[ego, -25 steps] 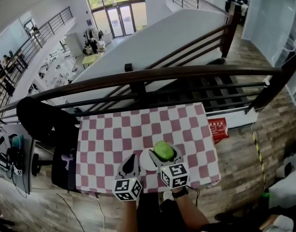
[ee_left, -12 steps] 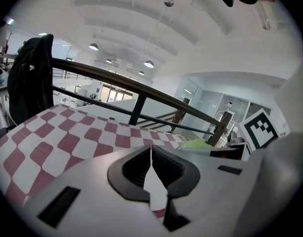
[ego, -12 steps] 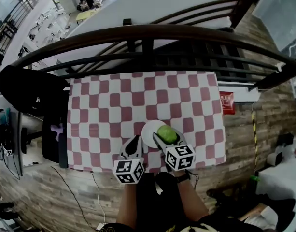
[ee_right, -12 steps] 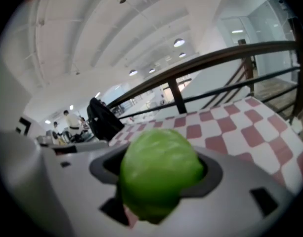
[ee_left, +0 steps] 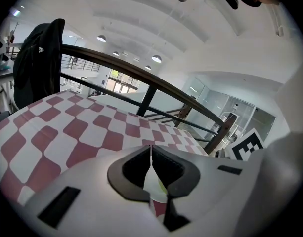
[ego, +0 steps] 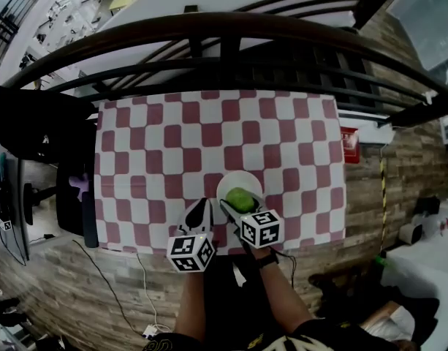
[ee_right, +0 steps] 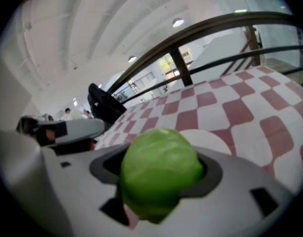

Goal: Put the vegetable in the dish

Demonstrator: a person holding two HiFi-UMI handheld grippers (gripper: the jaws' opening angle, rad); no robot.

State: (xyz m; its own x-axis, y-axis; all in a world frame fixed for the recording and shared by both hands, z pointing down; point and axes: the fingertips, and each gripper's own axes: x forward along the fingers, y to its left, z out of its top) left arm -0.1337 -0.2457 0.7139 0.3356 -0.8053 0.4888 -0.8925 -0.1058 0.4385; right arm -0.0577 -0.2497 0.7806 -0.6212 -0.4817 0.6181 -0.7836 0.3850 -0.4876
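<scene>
Since 1 second ago, the vegetable (ego: 240, 199) has been carried from the dish (ego: 234, 179) rim to over its middle, clamped in the right claw (ego: 237, 205) above the counter (ego: 158, 145). Left gripper view: the left claw (ee_left: 151, 152) is pressed together, empty. Right gripper view: a round, pale-green leafy ball is shown, no long axis discernible.

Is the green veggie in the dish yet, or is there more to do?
Nearly there. Done: the green vegetable is picked up, gripped in the right tongs. In hand: it is held at the white dish on the checkered table; whether it touches the dish isn't clear. Left: set it in the dish and let go. The left tongs are shut and empty.
</scene>
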